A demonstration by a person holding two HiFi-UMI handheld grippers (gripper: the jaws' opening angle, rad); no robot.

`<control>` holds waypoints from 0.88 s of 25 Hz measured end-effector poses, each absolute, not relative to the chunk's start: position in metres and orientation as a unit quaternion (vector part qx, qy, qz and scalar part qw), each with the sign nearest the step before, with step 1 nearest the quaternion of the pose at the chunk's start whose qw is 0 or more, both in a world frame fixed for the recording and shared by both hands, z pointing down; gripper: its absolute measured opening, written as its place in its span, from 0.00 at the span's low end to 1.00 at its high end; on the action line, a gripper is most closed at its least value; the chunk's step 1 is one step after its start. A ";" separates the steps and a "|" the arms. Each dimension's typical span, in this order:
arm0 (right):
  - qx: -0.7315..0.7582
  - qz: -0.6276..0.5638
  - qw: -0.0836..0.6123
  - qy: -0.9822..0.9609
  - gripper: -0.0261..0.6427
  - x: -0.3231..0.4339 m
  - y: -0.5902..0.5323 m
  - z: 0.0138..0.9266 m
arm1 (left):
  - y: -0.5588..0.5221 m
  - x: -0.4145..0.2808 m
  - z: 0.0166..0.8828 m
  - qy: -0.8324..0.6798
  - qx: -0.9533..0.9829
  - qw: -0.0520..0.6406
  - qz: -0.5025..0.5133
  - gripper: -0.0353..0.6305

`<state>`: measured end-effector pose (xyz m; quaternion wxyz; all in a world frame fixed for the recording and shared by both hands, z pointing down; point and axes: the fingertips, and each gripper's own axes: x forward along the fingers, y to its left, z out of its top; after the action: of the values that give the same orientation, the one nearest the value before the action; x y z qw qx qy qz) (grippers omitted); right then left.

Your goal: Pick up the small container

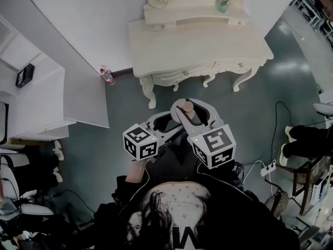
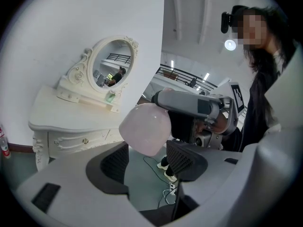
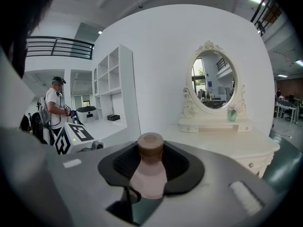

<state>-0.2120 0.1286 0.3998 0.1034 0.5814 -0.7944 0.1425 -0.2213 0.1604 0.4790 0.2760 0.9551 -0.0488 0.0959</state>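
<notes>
The small pale-pink bottle-shaped container [image 3: 150, 174] w/ a brown cap [image 3: 150, 145] is not on any surface. It is held in the air btwn the jaws of the right gripper [image 3: 151, 163], above the grey-green floor [image 1: 119, 108] and well apart from the cream carved dressing table [image 1: 197, 46]. The right gripper view shows the ribbed black pads pinching the body from both sides, just below the cap, w/ the cap standing proud above the pads. In the head view the container [image 1: 187, 110] sits upright in the right gripper [image 1: 188, 113], and the left gripper [image 1: 165, 123] is just beside it. The left gripper [image 2: 147, 161] has its jaws spread and grips nothing. The container's rounded pink base [image 2: 145, 128] shows just beyond its pad tips; contact cannot be confirmed. Handling, as a judgement: treat the container as light, rigid and smooth-walled, so prob. slippery on a curved pad line. The material (glass or plastic) cannot be determined, so assume it is fragile. Take hold on the widest part of the body, pads square to the sides. Do not grip the cap, which may turn or lift off, or the rounded base, which would squeeze out of the jaws. Use moderate force and keep the container upright.
</notes>
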 end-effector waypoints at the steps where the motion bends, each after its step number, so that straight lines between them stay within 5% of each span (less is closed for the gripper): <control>1: 0.580 0.143 0.105 -0.795 0.26 -0.215 0.131 0.401 | 0.163 -0.224 0.480 -0.051 0.955 0.278 0.096 0.41; 22: 0.581 0.149 0.109 -0.793 0.26 -0.211 0.148 0.412 | 0.181 -0.219 0.491 -0.046 0.950 0.287 0.116 0.41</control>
<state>-0.2105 0.1479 0.4121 0.1093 0.5811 -0.7925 0.1491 -0.2194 0.1807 0.4911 0.2868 0.9498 -0.0464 0.1159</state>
